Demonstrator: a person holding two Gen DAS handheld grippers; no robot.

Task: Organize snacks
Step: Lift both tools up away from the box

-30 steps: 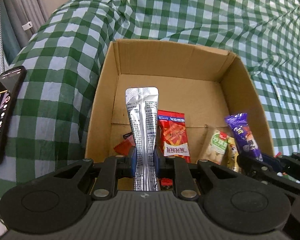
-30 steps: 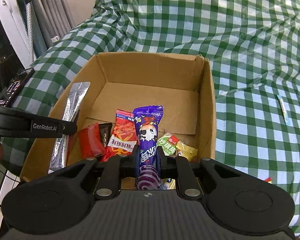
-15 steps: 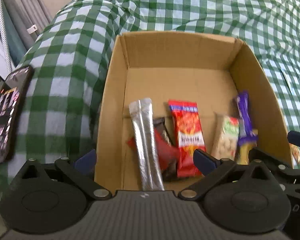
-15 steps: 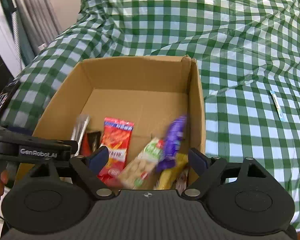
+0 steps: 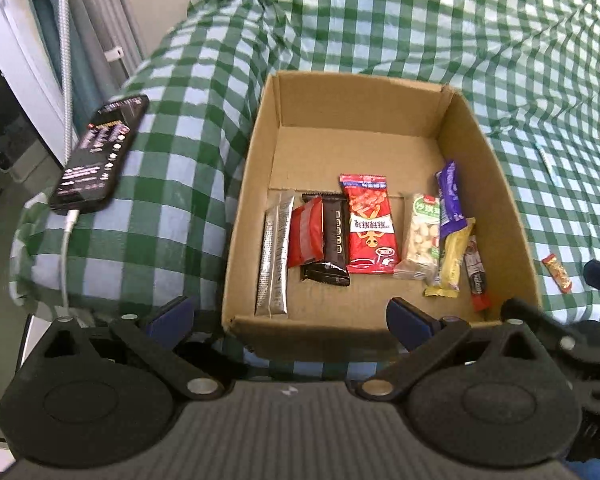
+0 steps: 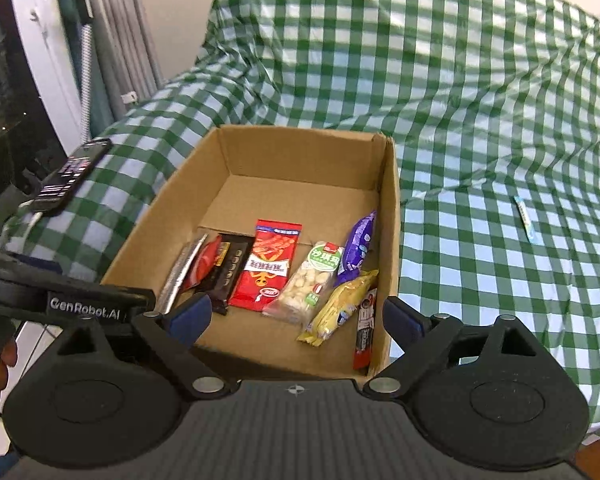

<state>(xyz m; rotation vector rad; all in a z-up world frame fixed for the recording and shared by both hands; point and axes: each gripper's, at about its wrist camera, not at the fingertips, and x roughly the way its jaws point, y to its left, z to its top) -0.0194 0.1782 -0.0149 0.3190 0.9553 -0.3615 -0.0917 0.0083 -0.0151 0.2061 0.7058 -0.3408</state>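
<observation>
Left claw (image 5: 290, 316) spread wide, nothing between pads, hanging over near rim of cardboard box (image 5: 252, 184); right claw (image 6: 296, 314) likewise wide and empty, jaws just been opening, straddling near right corner of box. Snacks in a row across near half of box floor: silver sachet (image 5: 275, 254) against left wall, red wrapper (image 5: 306, 234), dark bar (image 5: 334, 238), red packet (image 5: 370, 228), nut pack (image 5: 422, 236), purple bar (image 5: 450, 200) leaning by right wall, yellow pack (image 5: 452, 260), slim red stick (image 5: 476, 276) tight to right wall. Far half of box floor bare. Box on green checked cloth (image 5: 380, 20); small red-yellow snack (image 5: 556, 272) lying outside, right of box; thin light-blue stick (image 6: 524, 212) further off on cloth. Phone (image 5: 100, 152) on cable at left edge, well apart from box.
</observation>
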